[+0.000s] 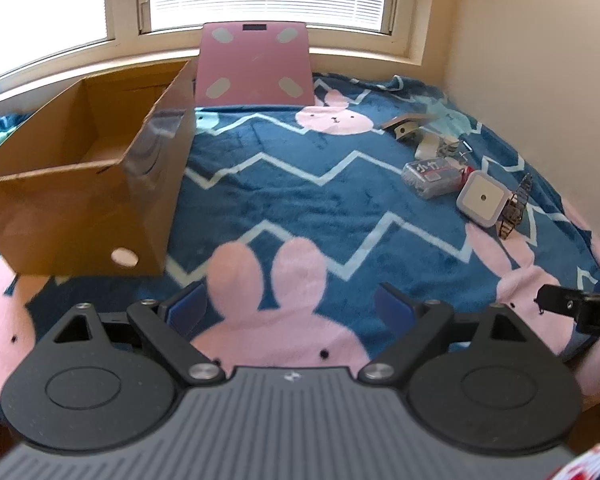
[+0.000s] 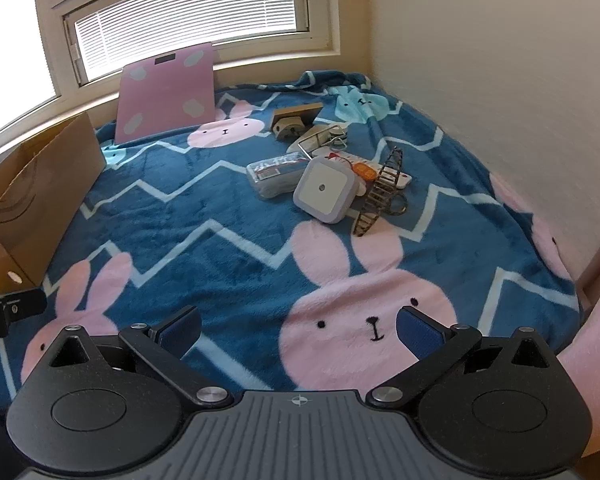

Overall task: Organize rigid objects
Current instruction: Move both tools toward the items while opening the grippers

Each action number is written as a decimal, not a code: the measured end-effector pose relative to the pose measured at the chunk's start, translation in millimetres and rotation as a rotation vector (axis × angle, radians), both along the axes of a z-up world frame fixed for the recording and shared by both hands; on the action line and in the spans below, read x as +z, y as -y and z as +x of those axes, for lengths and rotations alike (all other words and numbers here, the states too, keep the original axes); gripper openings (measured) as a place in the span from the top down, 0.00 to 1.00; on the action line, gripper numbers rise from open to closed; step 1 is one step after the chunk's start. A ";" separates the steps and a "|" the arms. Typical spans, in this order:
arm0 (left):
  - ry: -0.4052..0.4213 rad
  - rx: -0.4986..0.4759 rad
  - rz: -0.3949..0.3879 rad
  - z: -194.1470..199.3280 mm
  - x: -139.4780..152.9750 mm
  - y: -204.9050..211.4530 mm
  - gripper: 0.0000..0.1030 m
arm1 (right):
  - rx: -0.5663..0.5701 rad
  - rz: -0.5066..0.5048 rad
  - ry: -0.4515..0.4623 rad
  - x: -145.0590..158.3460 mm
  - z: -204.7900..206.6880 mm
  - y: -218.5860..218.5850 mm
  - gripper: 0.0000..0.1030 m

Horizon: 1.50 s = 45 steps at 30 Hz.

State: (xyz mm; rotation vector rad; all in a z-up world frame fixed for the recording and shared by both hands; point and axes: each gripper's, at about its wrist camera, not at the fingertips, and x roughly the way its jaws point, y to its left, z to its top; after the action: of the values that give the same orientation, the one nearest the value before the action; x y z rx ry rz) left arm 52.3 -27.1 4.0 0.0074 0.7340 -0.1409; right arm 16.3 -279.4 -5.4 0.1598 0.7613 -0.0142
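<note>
A pile of small rigid objects lies on the bunny blanket near the right wall: a white square night light [image 2: 325, 191] [image 1: 482, 199], a clear plastic case [image 2: 278, 174] [image 1: 432, 175], a small wooden ladder [image 2: 378, 194] [image 1: 514, 208], a wooden piece [image 2: 294, 120] [image 1: 406, 126] and a metal clip item [image 2: 324, 138]. An open cardboard box [image 1: 80, 184] [image 2: 40, 196] stands at the left. My left gripper [image 1: 292, 308] is open and empty, low over the blanket. My right gripper [image 2: 298, 330] is open and empty, in front of the pile.
A pink bathroom scale [image 1: 256, 66] [image 2: 168, 92] leans against the window sill at the back. The wall [image 2: 500, 100] runs along the right side of the bed. The blue blanket [image 1: 284, 184] covers the whole surface.
</note>
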 end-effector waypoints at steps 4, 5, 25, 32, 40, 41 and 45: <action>0.004 -0.033 0.002 17.0 0.6 8.1 0.13 | -0.019 0.002 0.003 -1.4 7.7 4.2 0.02; 0.003 -0.041 0.004 21.4 0.4 10.3 0.13 | -0.023 0.004 0.004 -1.8 9.6 5.3 0.02; 0.002 -0.267 -0.002 123.1 -5.8 55.8 0.13 | -0.157 0.026 0.075 -9.5 62.0 16.8 0.02; 0.014 -0.352 0.030 150.9 -14.8 75.4 0.13 | -0.208 0.027 0.113 -15.1 81.3 19.5 0.02; 0.021 -0.428 0.034 185.4 -25.5 88.9 0.13 | -0.260 0.037 0.124 -29.0 110.0 17.9 0.13; 0.020 -0.435 0.036 189.7 -27.0 90.9 0.13 | -0.268 0.036 0.126 -30.7 113.9 17.3 0.14; 0.021 -0.448 0.045 204.0 -32.5 99.9 0.13 | -0.301 0.045 0.118 -38.4 129.9 15.6 0.20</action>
State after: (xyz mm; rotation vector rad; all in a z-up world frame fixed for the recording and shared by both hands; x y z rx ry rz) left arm 256.3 -127.0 -28.5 0.2170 0.7056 -0.5514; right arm 146.2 -295.0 -43.8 0.3144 0.6142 -0.2710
